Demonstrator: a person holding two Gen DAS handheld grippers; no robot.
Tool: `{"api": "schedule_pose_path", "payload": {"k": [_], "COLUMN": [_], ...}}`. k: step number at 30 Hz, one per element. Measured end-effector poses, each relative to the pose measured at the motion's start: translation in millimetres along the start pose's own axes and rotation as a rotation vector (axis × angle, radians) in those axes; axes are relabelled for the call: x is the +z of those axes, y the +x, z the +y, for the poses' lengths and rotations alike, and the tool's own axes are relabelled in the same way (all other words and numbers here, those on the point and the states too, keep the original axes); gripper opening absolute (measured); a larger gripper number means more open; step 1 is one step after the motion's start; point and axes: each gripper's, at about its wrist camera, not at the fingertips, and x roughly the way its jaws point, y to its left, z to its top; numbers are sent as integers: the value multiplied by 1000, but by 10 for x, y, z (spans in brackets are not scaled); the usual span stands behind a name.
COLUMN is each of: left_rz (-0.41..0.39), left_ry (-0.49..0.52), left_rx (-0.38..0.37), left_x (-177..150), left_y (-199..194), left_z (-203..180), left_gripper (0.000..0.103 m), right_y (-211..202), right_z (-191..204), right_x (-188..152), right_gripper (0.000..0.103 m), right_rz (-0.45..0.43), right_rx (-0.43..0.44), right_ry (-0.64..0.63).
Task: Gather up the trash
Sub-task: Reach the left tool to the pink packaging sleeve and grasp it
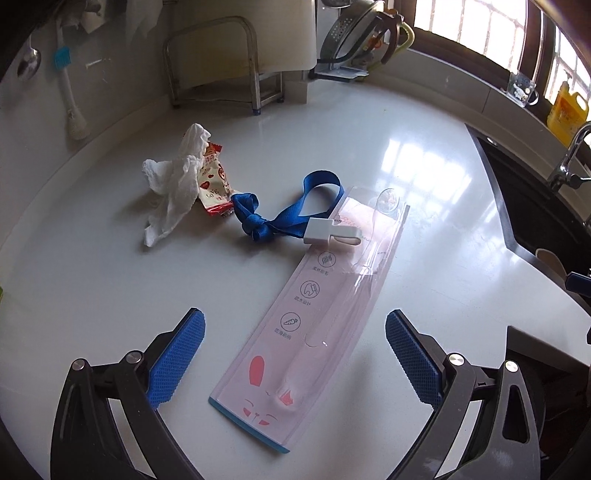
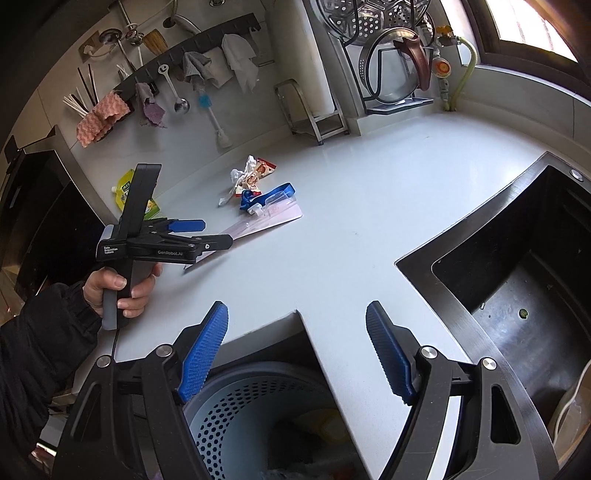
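Trash lay in a loose cluster mid-worktop: a long flat toothbrush blister pack nearest the left gripper, a knotted blue ribbon with a white plastic clip resting across the pack's far end, then a red-and-white snack wrapper touching a crumpled white tissue. Left gripper stood wide with nothing between the pads, the pack's near end lying between them and below. Right gripper was also wide and empty, poised over the worktop's corner above a perforated blue-grey bin. Judged handling: the pack is light, stiff card under a slick clear shell, lying flat, so hard to pinch from above; best taken across its narrow width at a long edge, or tipped up first. Lifting it would likely drag the clip and ribbon. Tissue and wrapper soft, near weightless, crushable anywhere. Worktop white, glossy, reflecting the window, probably low friction. Kitchen setting: dark sink to the right, utensils hung on the back wall, pot-lid rack behind.
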Motion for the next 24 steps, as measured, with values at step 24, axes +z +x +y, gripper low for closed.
{"api": "schedule_pose_path", "payload": {"k": [24], "left_rz": [-31], "left_ry": [76], "left_rx": [-38], "left_x": [-115], "left_y": [-8], "left_z": [-182], "left_gripper": [56], "right_y": [95], "right_z": [23], "right_x": [-27], "right_gripper": [74], "right_rz": [19], "right_rx": [-27], "right_ry": [-3]}}
